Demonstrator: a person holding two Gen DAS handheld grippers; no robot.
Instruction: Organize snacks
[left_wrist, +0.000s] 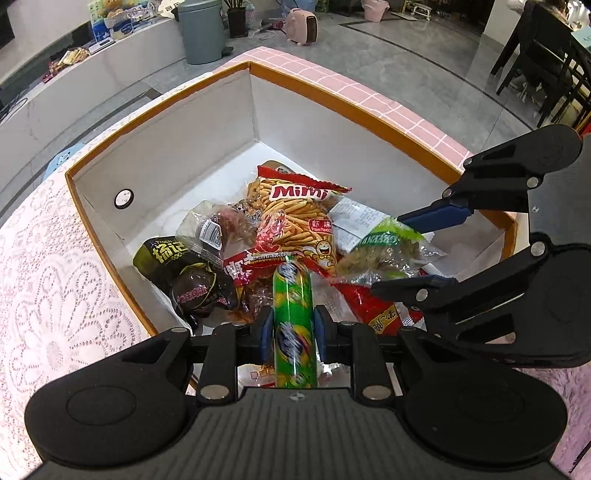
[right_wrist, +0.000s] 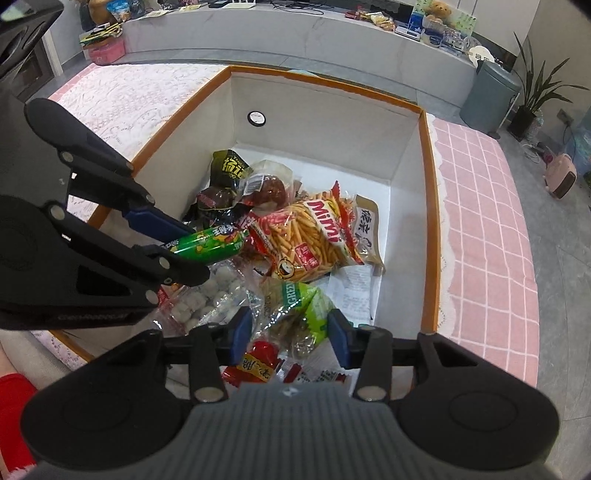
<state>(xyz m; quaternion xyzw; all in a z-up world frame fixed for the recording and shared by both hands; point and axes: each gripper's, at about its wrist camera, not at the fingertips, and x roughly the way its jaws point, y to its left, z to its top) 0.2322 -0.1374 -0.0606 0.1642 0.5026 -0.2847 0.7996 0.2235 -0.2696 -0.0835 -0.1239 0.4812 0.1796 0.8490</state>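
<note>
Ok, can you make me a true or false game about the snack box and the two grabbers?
1. The left gripper is shut on the green tube. True.
2. The right gripper is holding the Mimi bag. False: it is open, holding nothing.
3. The box has an orange rim. True.
4. The Mimi bag lies outside the box on the pink cloth. False: it lies inside the box.
</note>
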